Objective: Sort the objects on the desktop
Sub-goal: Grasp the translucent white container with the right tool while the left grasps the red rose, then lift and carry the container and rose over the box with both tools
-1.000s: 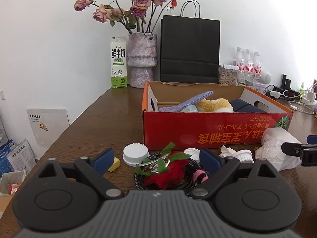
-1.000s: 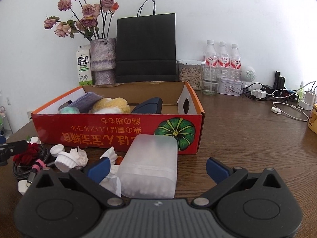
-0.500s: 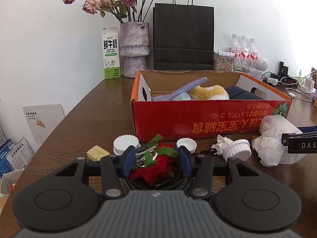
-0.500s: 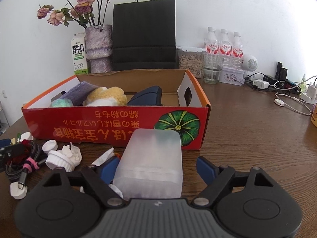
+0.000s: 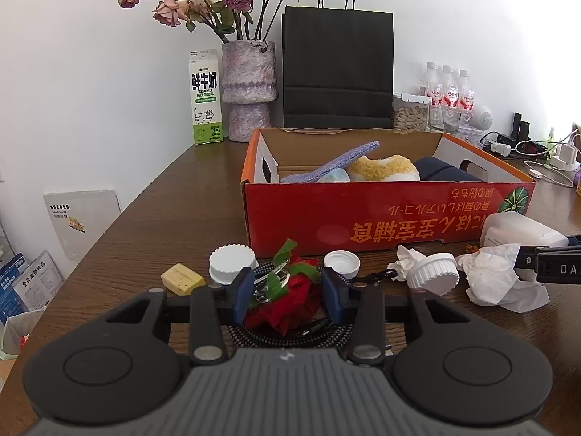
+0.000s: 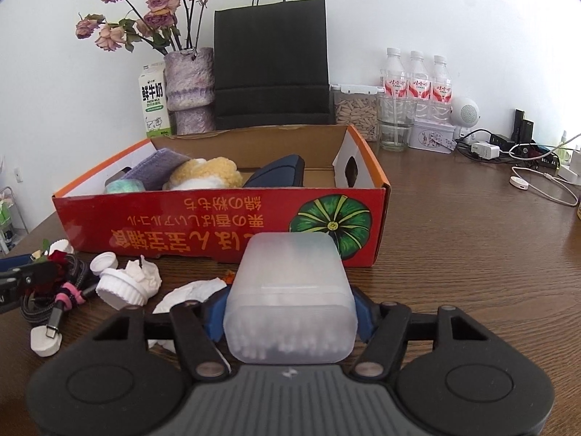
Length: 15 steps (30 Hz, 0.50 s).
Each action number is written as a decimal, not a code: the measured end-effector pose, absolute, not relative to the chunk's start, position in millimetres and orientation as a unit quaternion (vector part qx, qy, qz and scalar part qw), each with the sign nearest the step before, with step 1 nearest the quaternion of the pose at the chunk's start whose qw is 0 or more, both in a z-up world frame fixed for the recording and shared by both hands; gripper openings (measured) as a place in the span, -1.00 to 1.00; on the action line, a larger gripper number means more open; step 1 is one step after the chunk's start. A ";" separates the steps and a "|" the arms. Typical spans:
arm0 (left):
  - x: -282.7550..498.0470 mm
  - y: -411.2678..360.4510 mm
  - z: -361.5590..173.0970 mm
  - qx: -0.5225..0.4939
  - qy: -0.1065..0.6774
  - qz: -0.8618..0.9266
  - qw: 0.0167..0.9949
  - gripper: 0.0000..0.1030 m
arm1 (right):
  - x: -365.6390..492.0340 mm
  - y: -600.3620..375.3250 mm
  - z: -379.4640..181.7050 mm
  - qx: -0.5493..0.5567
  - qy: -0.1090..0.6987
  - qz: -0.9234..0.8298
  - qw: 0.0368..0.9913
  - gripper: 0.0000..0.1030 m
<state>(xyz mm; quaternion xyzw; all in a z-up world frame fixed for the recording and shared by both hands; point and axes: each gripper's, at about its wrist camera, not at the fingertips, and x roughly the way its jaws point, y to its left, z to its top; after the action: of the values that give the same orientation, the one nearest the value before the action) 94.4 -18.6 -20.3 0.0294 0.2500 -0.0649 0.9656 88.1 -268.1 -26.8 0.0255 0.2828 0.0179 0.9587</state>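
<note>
A red artificial rose [image 5: 287,309] with green leaves lies on a coiled black cable [image 5: 290,338] in front of the red cardboard box [image 5: 363,225]. My left gripper [image 5: 287,290] is closing, and its blue pads touch the rose on both sides. In the right wrist view a translucent cotton-swab box [image 6: 290,290] lies on the table before the cardboard box [image 6: 218,218]. My right gripper [image 6: 288,314] is closing, with its pads against the swab box's two sides. The cardboard box holds a purple cloth, a yellow plush and a dark case.
White lids [image 5: 231,263] [image 5: 432,276], crumpled tissue [image 5: 497,279] and a yellow block [image 5: 181,278] lie around the rose. A vase [image 5: 248,87], milk carton [image 5: 205,98], black bag [image 5: 337,69] and bottles [image 6: 417,80] line the wall. Chargers and cables [image 6: 526,178] lie at the right.
Both grippers have narrowed from wide open. The left pads have come in onto the rose, and the right pads have come in onto the swab box. Neither hand has shifted much.
</note>
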 end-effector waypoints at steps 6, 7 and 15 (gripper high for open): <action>89.2 -15.0 -15.5 0.021 0.239 -0.060 0.969 -0.29 | 74.4 -274.8 -19.5 0.035 0.268 0.029 0.962 0.25; 87.5 -14.1 -13.2 0.019 0.233 -0.060 0.970 -0.29 | 71.5 -275.9 -17.1 0.036 0.263 0.030 0.964 0.25; 78.5 -13.5 9.6 0.011 0.199 -0.069 0.977 -0.30 | 58.9 -283.5 1.1 0.042 0.232 0.031 0.971 0.25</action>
<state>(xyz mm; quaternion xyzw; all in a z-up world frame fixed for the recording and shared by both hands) 78.5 -13.5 9.6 0.0113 0.1992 -0.0694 0.9774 58.9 -283.5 1.1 0.0416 0.2320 0.0311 0.9713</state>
